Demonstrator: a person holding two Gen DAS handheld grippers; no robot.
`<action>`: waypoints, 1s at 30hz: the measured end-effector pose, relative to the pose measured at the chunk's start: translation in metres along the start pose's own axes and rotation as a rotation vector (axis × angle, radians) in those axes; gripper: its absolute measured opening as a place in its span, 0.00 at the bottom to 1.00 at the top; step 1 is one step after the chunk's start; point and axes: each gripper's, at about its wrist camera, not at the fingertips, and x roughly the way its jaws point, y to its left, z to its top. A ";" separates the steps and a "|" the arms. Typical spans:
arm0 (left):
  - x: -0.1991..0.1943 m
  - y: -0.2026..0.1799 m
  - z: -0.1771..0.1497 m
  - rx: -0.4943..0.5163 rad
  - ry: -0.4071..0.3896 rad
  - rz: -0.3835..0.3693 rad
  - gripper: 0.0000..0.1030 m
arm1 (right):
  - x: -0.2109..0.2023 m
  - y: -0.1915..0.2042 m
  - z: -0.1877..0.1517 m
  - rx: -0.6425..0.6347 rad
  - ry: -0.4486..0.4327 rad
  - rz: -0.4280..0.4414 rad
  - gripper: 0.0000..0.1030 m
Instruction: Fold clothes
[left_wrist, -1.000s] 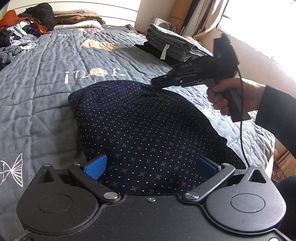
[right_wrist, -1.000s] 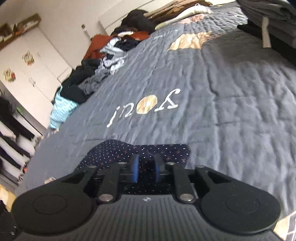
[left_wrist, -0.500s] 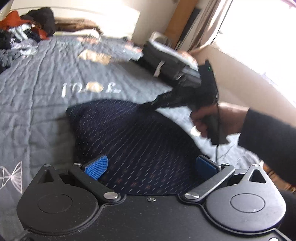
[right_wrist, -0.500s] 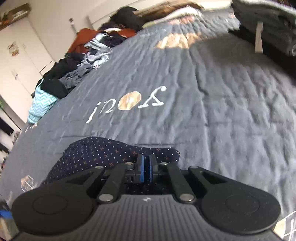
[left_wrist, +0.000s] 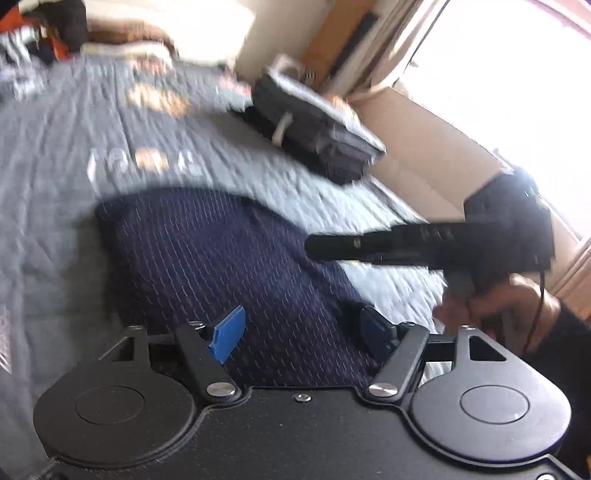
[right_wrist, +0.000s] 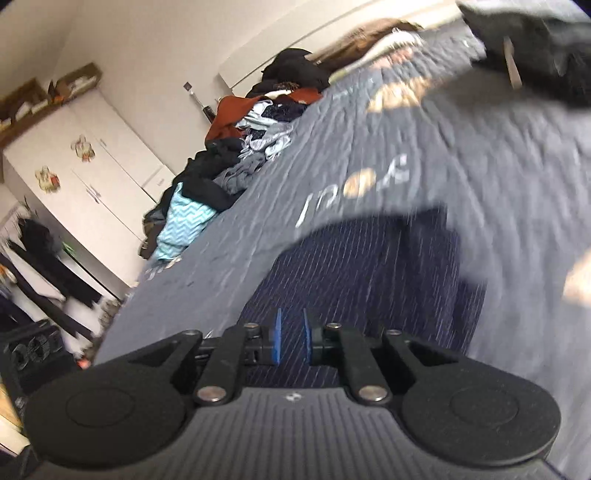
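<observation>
A navy dotted garment (left_wrist: 229, 266) lies folded on the grey quilt (left_wrist: 55, 155); it also shows in the right wrist view (right_wrist: 369, 273). My left gripper (left_wrist: 303, 332) is open above the garment's near edge, with nothing between its blue pads (left_wrist: 227, 338). My right gripper (right_wrist: 290, 336) is slightly open and empty, lifted above the garment. In the left wrist view the right gripper (left_wrist: 314, 247) hangs in the air over the garment's right side, held by a hand. Both views are motion blurred.
A stack of folded grey and dark clothes (left_wrist: 317, 136) sits on the bed's far right. A pile of unfolded clothes (right_wrist: 236, 158) lies along the bed's far left edge. A white wardrobe (right_wrist: 99, 177) stands beyond it. A bright window (left_wrist: 517, 85) is at right.
My right gripper let go of the garment's far corner, opened slightly and lifted back to the right. The left gripper narrowed a little and tilted, still open.
</observation>
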 end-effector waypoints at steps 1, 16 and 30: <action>0.006 0.002 -0.003 -0.001 0.031 0.012 0.66 | 0.003 -0.005 -0.010 0.018 0.019 -0.023 0.11; -0.005 0.003 -0.017 -0.063 0.051 0.022 0.72 | -0.021 -0.021 -0.068 0.030 0.104 -0.133 0.07; -0.044 -0.028 -0.038 -0.058 -0.047 0.146 0.82 | -0.067 -0.020 -0.085 0.025 -0.005 -0.148 0.14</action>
